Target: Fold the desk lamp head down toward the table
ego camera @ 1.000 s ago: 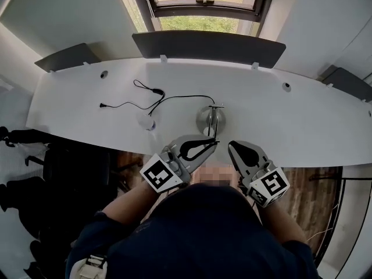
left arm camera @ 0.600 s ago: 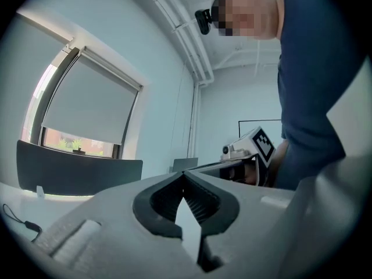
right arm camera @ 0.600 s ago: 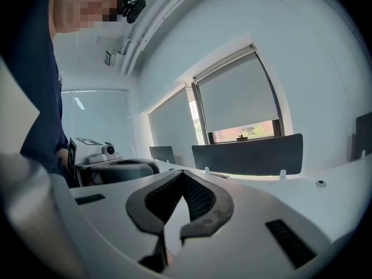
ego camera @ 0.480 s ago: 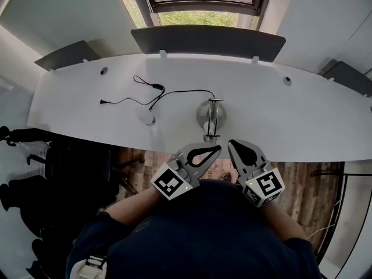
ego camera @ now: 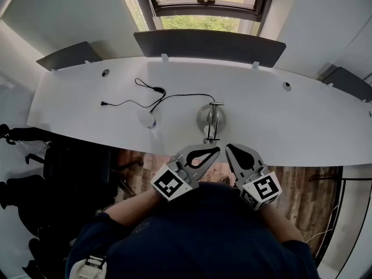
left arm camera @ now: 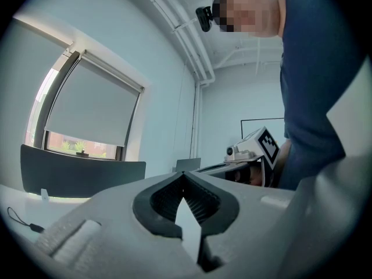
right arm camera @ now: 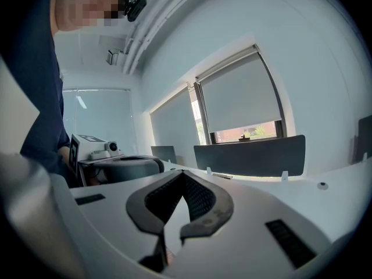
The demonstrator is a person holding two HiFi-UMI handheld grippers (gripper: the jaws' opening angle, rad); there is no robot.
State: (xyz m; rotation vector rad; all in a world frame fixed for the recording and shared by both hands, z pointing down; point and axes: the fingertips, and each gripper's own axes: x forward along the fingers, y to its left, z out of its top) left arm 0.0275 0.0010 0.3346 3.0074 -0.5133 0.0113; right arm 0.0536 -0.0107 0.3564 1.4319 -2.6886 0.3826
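White table (ego camera: 290,121) carries the desk lamp (ego camera: 210,120) near its front edge, and the left gripper (ego camera: 216,150) and right gripper (ego camera: 228,148) hang just off that edge, jaws pressed together on nothing, so neither seems to be working the lamp.

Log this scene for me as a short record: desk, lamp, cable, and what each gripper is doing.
desk: white, curved, dark divider panel along its far edge
lamp: silver round base, near the front edge, ahead of both grippers
cable: black, loose on the desk, left of the lamp
left gripper: shut, holding nothing
right gripper: shut, holding nothing
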